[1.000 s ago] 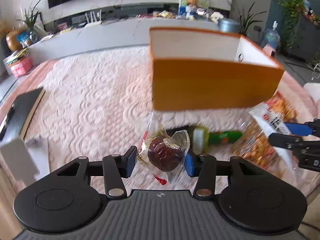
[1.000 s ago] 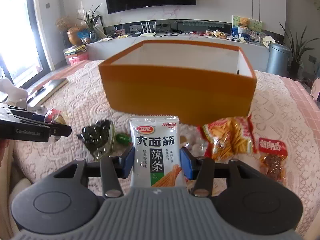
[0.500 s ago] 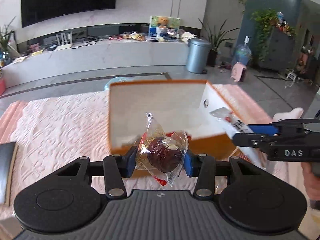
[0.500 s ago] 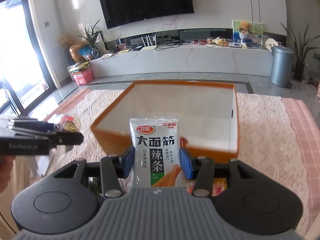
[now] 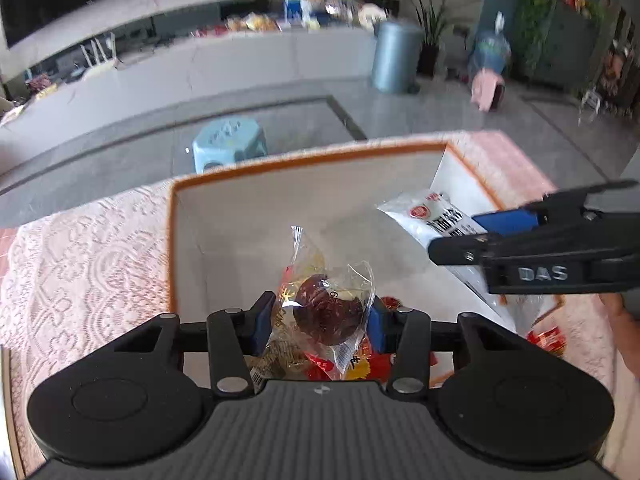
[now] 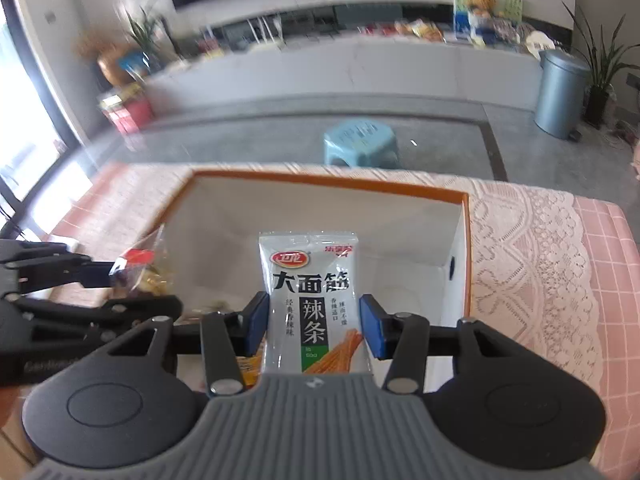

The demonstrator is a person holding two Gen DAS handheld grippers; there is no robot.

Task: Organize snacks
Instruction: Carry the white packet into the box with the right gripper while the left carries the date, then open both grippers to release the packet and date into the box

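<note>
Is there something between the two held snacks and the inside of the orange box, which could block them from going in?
Nothing visible does. The left gripper holds the clear-wrapped dark snack and the right gripper holds the white spicy-strip packet over the open orange box; it has no lid.

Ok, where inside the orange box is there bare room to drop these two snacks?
The orange box has bare white floor from its far wall to its right wall. It is crowded at the near edge, where red and yellow wrappers show under the left tongs.
</note>
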